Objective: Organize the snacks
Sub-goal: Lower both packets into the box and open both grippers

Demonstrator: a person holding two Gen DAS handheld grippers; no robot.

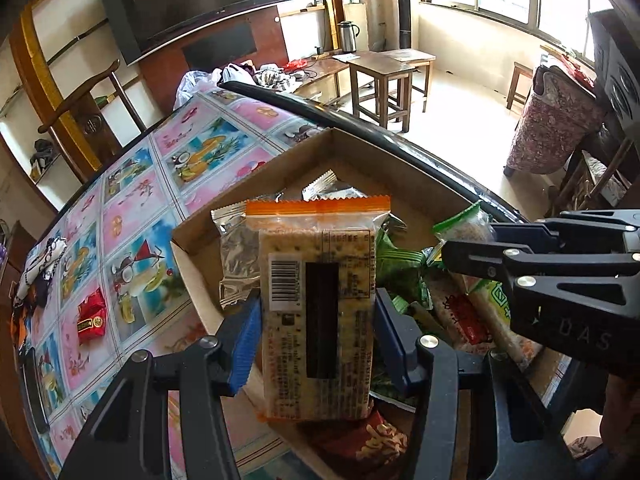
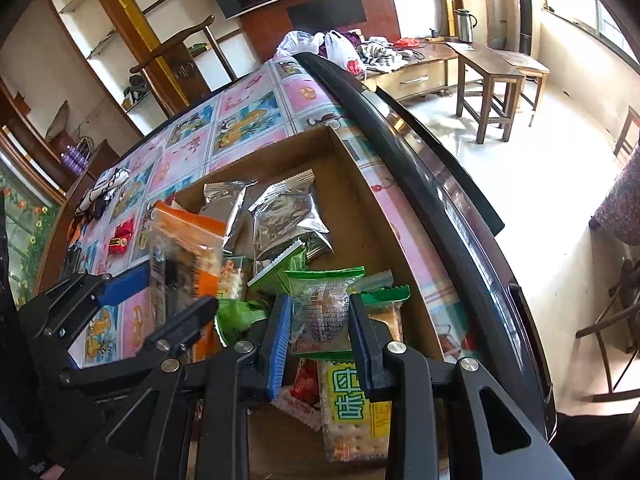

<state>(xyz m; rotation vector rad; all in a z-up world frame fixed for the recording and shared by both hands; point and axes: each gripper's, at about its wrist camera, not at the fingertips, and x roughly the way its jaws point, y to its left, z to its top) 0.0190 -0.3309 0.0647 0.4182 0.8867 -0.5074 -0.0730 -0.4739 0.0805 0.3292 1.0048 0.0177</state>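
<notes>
My left gripper is shut on an orange-edged cracker pack, which hangs upright over the cardboard box. In the right wrist view the same cracker pack shows at the left, with the left gripper around it. My right gripper is shut on a small clear packet with a green top, held above the snacks in the box. In the left wrist view the right gripper comes in from the right, its tips on the green packet. Silver packets and green cracker packs lie in the box.
The box sits on a table with a fruit-patterned cloth and a dark rim. A red packet and a patterned cloth bundle lie on the table to the left. Wooden stools stand on the floor beyond.
</notes>
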